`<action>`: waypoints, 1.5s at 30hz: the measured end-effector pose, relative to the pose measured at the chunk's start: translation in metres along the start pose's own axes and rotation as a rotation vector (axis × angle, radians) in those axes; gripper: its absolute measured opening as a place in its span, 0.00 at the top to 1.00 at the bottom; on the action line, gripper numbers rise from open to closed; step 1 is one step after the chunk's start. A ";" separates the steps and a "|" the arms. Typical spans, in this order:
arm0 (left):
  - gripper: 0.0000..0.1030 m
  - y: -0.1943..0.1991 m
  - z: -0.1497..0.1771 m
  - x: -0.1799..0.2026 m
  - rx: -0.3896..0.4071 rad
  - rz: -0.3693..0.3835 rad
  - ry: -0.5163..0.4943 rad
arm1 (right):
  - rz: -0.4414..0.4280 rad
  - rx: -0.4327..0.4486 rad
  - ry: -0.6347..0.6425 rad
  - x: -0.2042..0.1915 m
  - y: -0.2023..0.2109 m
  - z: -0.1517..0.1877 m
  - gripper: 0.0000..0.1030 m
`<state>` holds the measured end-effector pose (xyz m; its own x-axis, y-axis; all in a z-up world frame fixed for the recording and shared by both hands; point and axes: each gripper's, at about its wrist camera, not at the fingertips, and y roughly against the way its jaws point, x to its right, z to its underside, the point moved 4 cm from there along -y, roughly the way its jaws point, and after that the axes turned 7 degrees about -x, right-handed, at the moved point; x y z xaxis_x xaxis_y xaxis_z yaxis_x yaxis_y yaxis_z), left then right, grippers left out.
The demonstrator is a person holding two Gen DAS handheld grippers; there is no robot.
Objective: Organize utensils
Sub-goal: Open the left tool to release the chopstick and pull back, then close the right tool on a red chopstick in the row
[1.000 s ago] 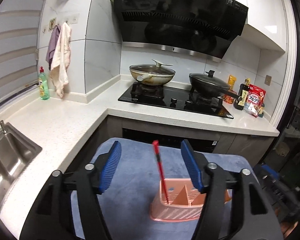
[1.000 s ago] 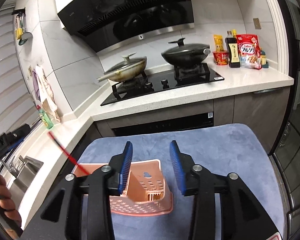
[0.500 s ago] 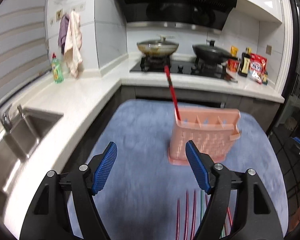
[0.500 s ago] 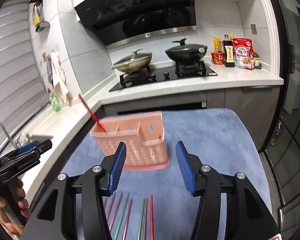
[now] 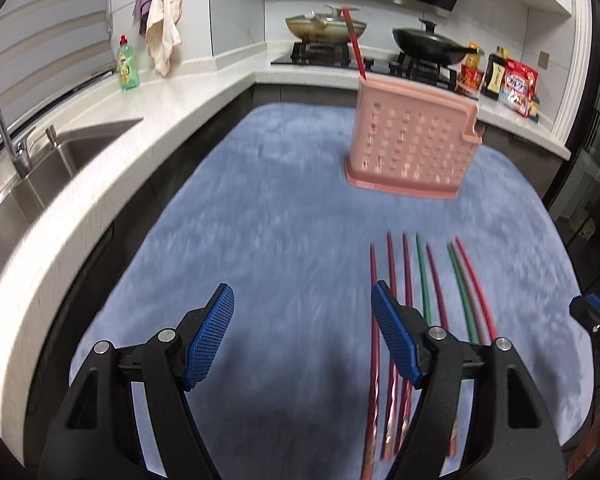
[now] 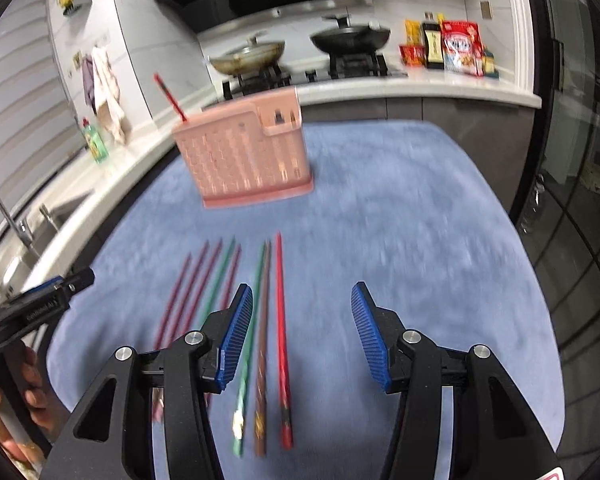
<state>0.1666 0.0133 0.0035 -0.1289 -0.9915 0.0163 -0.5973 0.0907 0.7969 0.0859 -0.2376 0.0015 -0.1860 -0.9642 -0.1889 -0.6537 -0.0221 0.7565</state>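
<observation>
Both grippers drawn back from the holder; one chopstick stowed, a row left on the mat.

From the left wrist: the left gripper (image 5: 302,334), a second ago set over the pink chopstick holder (image 5: 414,142), is now seen withdrawn low over the blue mat (image 5: 280,200), fingers spread wide and empty. A red chopstick (image 5: 354,46) stands in the holder's left end, tip down, leaning slightly left. Loose chopsticks (image 5: 424,280) lie side by side, long axes running toward the holder. From the right wrist: the right gripper (image 6: 302,332) is likewise pulled back, wide open, nothing held, with the bright red chopstick (image 6: 282,332) lying between its fingers, decorated end nearest. A next pick is judged likely.
</observation>
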 end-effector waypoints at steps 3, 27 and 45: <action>0.34 -0.003 0.016 0.000 -0.015 -0.008 -0.002 | 0.016 -0.037 0.010 0.000 -0.007 0.024 0.51; 0.29 -0.011 0.081 0.010 -0.097 0.017 -0.043 | 0.032 -0.122 0.028 -0.009 -0.040 0.073 0.66; 0.29 -0.015 0.090 0.022 -0.129 0.029 -0.067 | 0.027 -0.141 0.039 -0.010 -0.049 0.081 0.86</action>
<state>0.1017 -0.0011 -0.0619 -0.1996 -0.9799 0.0031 -0.4864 0.1018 0.8678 0.0604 -0.2054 -0.0842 -0.1715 -0.9745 -0.1449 -0.5388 -0.0303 0.8419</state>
